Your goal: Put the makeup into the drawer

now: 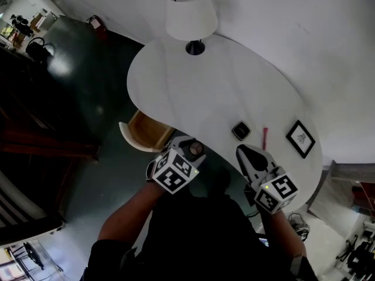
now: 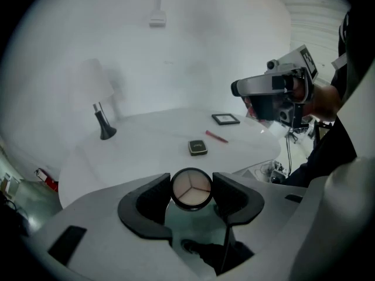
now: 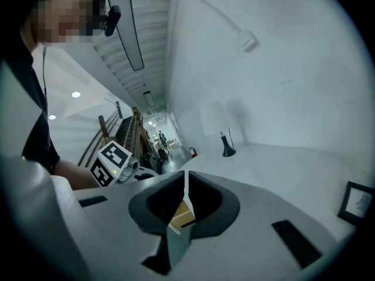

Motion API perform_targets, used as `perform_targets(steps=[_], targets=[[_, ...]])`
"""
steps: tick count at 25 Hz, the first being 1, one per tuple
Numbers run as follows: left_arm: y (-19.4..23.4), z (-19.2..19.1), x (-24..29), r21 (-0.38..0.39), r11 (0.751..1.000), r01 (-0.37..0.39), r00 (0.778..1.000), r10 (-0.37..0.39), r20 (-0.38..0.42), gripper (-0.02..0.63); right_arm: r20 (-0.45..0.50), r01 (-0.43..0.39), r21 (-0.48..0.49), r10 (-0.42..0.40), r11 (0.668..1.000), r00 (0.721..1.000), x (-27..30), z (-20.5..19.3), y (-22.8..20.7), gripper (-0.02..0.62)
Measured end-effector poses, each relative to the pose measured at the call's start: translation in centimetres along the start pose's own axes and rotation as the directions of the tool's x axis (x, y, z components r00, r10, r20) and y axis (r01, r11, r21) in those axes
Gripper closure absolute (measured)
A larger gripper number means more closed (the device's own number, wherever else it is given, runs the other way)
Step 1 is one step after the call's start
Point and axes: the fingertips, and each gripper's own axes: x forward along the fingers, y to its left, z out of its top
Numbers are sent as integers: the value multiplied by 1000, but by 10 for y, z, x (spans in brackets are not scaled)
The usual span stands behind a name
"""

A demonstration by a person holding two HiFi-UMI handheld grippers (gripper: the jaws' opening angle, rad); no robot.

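Left gripper (image 2: 191,187) gripping; right gripper (image 3: 185,180) seemingly closed.

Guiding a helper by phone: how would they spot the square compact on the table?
On the white curved table, look toward the end away from the lamp. The compact lies there, small, dark and square, unlike the thin pink stick beside it and the larger framed picture beyond.

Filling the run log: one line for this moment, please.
left gripper: shut on round black-rimmed powder compact | right gripper: shut, empty | wooden drawer: open
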Motion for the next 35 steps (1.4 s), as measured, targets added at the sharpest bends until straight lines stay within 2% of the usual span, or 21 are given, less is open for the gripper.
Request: perform_targets(steps=[8,17,22,26,30,35], targets=[[68,-54,-55,-43,998,-40,999,41,20,371,-34,-61,-26,61,998,998,87,-1,68,577],[136,-111,-105,-52,997,-62,997,63,33,371,-36,-99,-47,97,994,995,167,7,132,577],[157,-122,-112,-111,990,-84,995,88,35,372,-78,-139,-43,135,989,988,192,5,140,577],[180,-128,-111,-188,977,-104,993,112,33,371,-106,-174,-50,168,984,980,213,10,136,577],[195,-139,-94,-259,959,-120,991,129,21,373,-134,-197,-18,193,980,972,229,1,120,577],[216,-159,-65,-296,945,-143,988,152,10,373,-176,-220,-3,216,976,960,252,-21,107,577]])
